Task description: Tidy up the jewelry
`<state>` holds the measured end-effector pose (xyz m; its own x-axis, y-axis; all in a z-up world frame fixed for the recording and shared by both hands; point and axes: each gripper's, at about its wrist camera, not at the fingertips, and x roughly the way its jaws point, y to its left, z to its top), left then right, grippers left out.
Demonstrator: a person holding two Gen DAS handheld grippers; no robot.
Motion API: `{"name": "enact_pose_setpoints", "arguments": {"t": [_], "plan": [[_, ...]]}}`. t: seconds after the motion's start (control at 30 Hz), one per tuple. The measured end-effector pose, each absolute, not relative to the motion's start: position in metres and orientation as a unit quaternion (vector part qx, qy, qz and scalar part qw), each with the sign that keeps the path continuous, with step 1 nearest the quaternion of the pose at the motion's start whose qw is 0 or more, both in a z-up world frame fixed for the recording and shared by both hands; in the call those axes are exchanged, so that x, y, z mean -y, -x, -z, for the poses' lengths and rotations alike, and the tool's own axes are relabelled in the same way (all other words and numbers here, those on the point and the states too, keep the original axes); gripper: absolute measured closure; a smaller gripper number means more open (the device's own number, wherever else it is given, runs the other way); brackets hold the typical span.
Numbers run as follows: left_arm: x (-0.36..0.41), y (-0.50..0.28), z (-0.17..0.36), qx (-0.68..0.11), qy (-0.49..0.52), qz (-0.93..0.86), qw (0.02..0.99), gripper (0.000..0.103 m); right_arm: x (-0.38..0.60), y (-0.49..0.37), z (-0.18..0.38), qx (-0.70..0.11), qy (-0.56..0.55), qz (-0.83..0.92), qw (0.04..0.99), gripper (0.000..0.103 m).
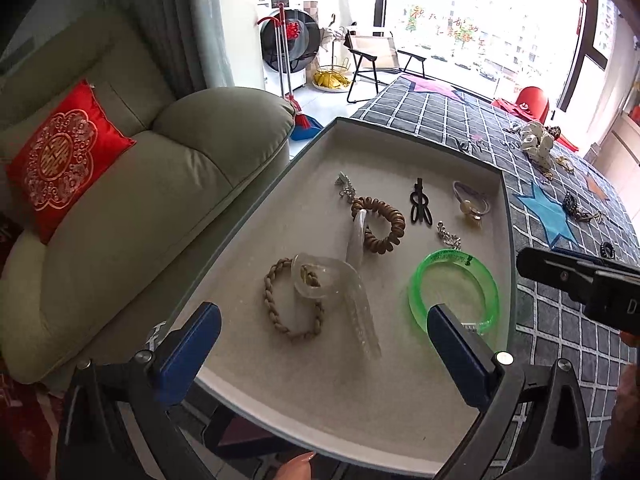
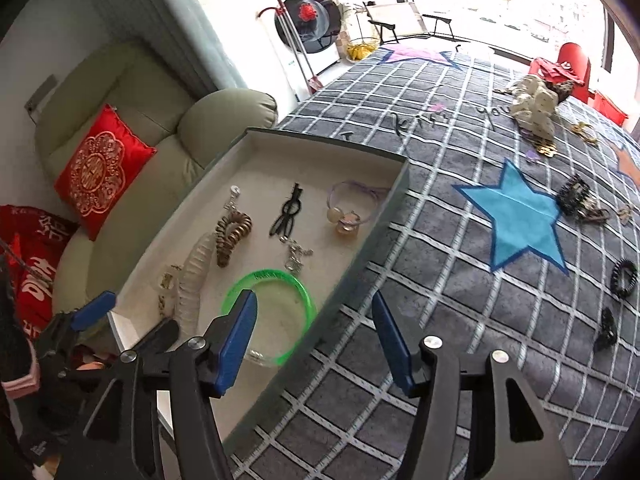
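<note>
A grey tray (image 1: 280, 184) (image 2: 384, 216) lies on the checked blanket and holds jewelry: a green bangle (image 1: 454, 290) (image 2: 269, 312), a clear hair clip (image 1: 356, 280), a brown braided band (image 1: 280, 304), a brown coil tie (image 1: 378, 224), a black clip (image 1: 420, 206) and a bead tie (image 1: 470, 204). My left gripper (image 1: 324, 340) is open and empty above the tray's near end. My right gripper (image 2: 316, 340) is open and empty over the tray's right edge. Loose black hair pieces (image 2: 624, 278) and a claw clip (image 2: 576, 196) lie on the blanket at the right.
A green sofa with a red cushion (image 1: 64, 160) stands left of the tray. A pile of cloth accessories (image 2: 536, 108) lies at the blanket's far right. A blue star patch (image 2: 516, 216) marks the blanket (image 2: 440, 300) between tray and loose items.
</note>
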<state>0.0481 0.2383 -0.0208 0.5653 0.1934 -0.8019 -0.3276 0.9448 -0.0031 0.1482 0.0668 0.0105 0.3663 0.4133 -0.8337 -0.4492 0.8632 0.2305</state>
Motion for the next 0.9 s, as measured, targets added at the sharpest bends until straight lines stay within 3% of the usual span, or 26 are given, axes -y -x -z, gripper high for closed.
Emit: {"name": "enact_pose_setpoints", "arguments": {"t": [0.27, 0.37, 0.9], "plan": [[-0.231, -0.025, 0.015, -0.435, 0.076, -0.15, 0.885, 0.0, -0.056, -0.127, -0.01, -0.505, 0.027, -0.248, 0.826, 0.03], [-0.227, -0.015, 0.011, -0.432, 0.073, -0.154, 0.886, 0.0, -0.057, -0.116, -0.016, -0.498, 0.035, -0.249, 0.83, 0.023], [-0.222, 0.035, -0.025, -0.413, 0.078, -0.187, 0.888, 0.0, -0.057, -0.062, -0.076, -0.436, 0.059, -0.245, 0.864, 0.016]]}}
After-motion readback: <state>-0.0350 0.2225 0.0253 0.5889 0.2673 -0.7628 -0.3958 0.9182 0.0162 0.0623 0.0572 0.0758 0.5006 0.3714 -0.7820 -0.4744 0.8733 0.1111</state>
